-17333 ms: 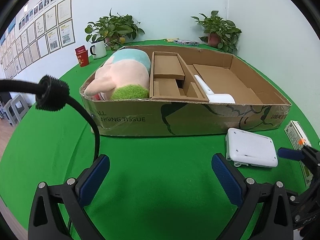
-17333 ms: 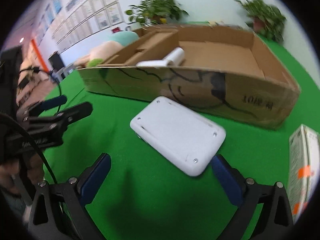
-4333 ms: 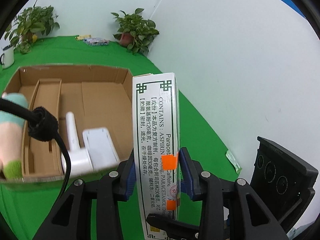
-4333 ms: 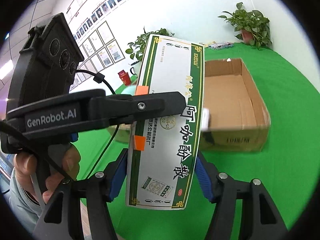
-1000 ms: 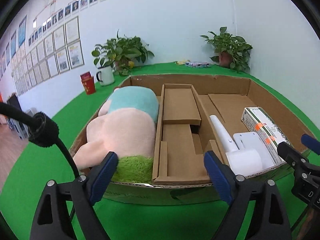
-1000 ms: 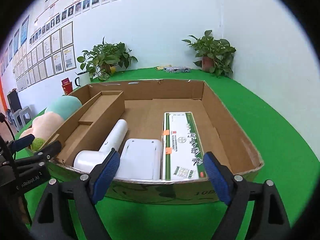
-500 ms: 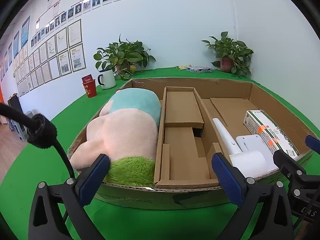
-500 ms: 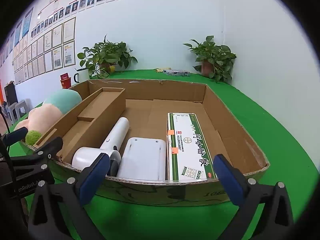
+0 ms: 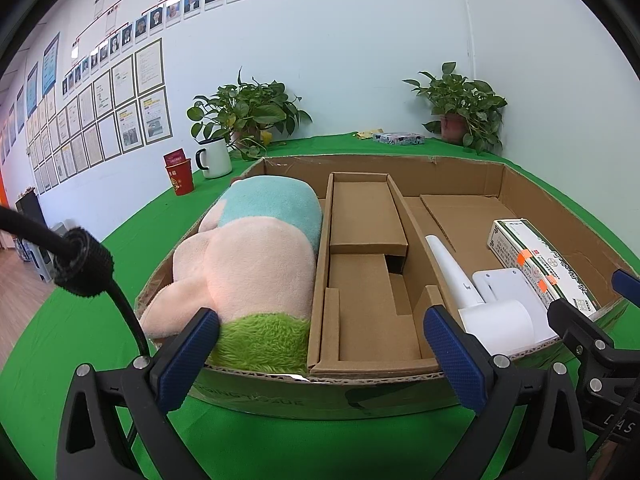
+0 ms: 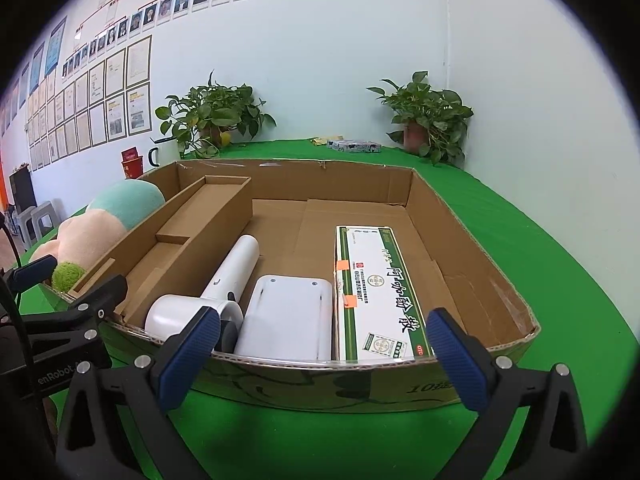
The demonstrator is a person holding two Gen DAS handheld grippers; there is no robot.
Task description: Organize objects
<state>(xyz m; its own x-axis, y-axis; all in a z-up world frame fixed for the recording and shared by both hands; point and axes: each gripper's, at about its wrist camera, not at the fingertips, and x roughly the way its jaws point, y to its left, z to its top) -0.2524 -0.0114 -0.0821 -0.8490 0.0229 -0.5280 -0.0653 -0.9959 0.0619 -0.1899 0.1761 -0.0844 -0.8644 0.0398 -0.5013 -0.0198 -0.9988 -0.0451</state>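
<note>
A wide cardboard box lies on the green table. In its left part rests a pink, teal and green plush toy. A cardboard insert fills the middle. The right part holds a white hair dryer, a flat white device and a green-and-white medicine carton, side by side. My left gripper and right gripper both hover in front of the box's near wall, open, with nothing between the fingers.
Two potted plants stand at the back by the wall. A white mug and a red cup sit at the back left, and a small patterned box lies at the back middle. A black cable hangs at left.
Both grippers' jaws have spread wider over the last second. The box and its contents have not moved.
</note>
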